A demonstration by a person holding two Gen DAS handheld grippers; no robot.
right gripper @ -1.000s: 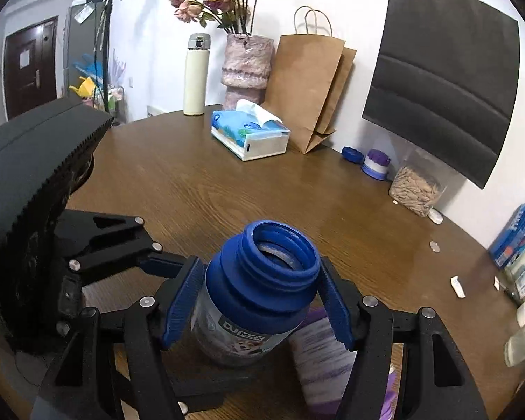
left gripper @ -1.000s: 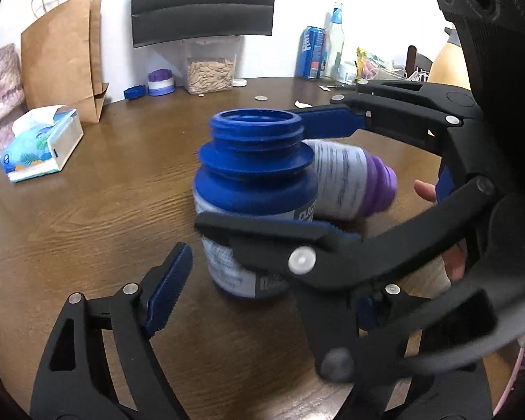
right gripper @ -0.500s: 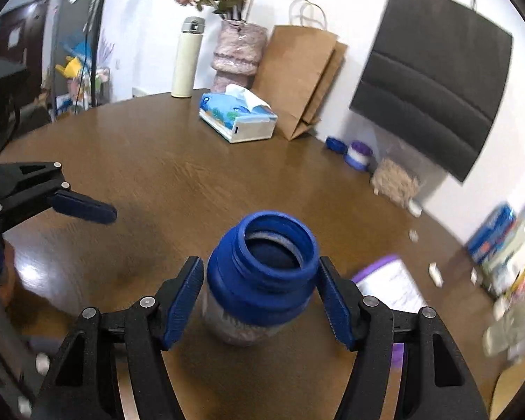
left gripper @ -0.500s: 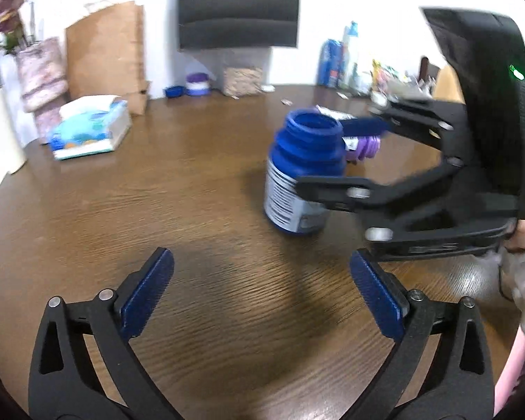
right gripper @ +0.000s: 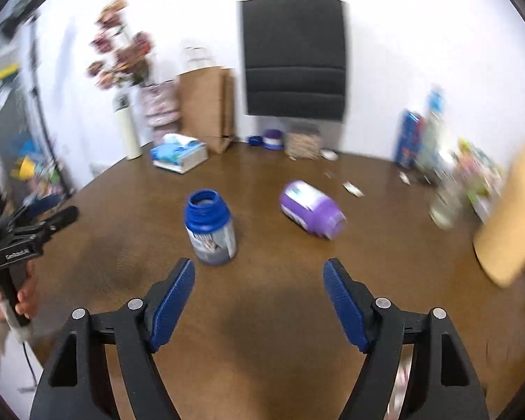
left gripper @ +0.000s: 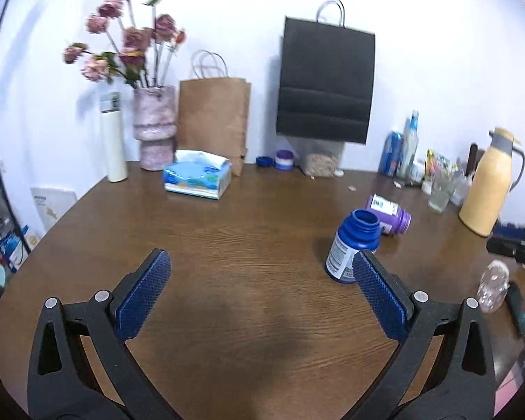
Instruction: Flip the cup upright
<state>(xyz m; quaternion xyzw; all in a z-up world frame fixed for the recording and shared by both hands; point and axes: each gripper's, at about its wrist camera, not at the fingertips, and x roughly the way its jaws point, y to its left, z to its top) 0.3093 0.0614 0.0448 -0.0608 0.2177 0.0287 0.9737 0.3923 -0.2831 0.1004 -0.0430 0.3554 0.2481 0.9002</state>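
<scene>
The blue cup (right gripper: 210, 232) stands upright on the brown table (right gripper: 280, 315), open mouth up, left of centre in the right wrist view and right of centre in the left wrist view (left gripper: 355, 245). It looks like a jar: a ribbed dark-blue neck over a body wrapped in a pale printed label. Standing free with nothing touching it, its flip appears done. The right gripper (right gripper: 259, 301) is spread wide and empty at the bottom of its frame, pulled clear of the cup, probably so as not to knock it. The left gripper (left gripper: 262, 297) is likewise wide and empty. Just behind the cup, a purple cup (right gripper: 311, 208) lies on its side, likely the next to right.
</scene>
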